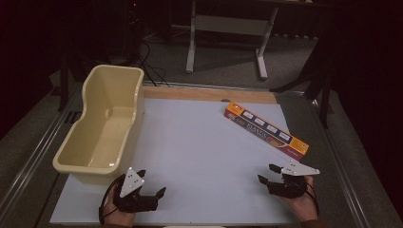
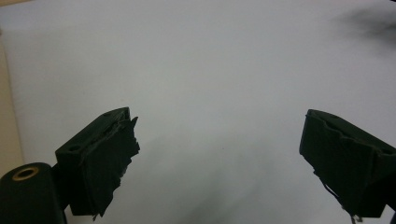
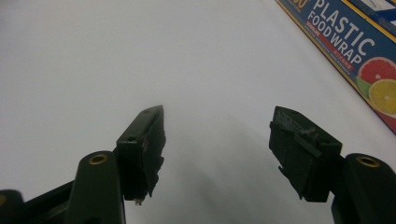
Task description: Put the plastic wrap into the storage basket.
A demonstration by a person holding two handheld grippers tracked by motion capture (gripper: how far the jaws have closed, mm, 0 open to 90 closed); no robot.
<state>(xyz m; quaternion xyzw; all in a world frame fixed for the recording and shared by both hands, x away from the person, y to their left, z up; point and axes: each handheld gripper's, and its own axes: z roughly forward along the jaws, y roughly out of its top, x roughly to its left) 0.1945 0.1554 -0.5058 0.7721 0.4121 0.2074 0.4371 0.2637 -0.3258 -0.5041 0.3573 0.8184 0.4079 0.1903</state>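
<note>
A long box of plastic food wrap (image 1: 266, 129) lies slanted on the white board at the right; its blue and orange face with fruit pictures (image 3: 355, 51) reaches into the upper right of the right gripper view. My right gripper (image 1: 267, 174) rests near the board's front right, a short way in front of the box, jaws open and empty (image 3: 217, 114). My left gripper (image 1: 152, 183) sits at the front left, just in front of a cream plastic tub (image 1: 102, 123). Its jaws are wide open over bare board (image 2: 219, 116).
The white board (image 1: 199, 142) lies on a wooden tabletop with metal rails at both sides. The cream tub stands empty along the board's left edge. Behind the table are a white desk frame (image 1: 225, 28) and cables on a grey floor.
</note>
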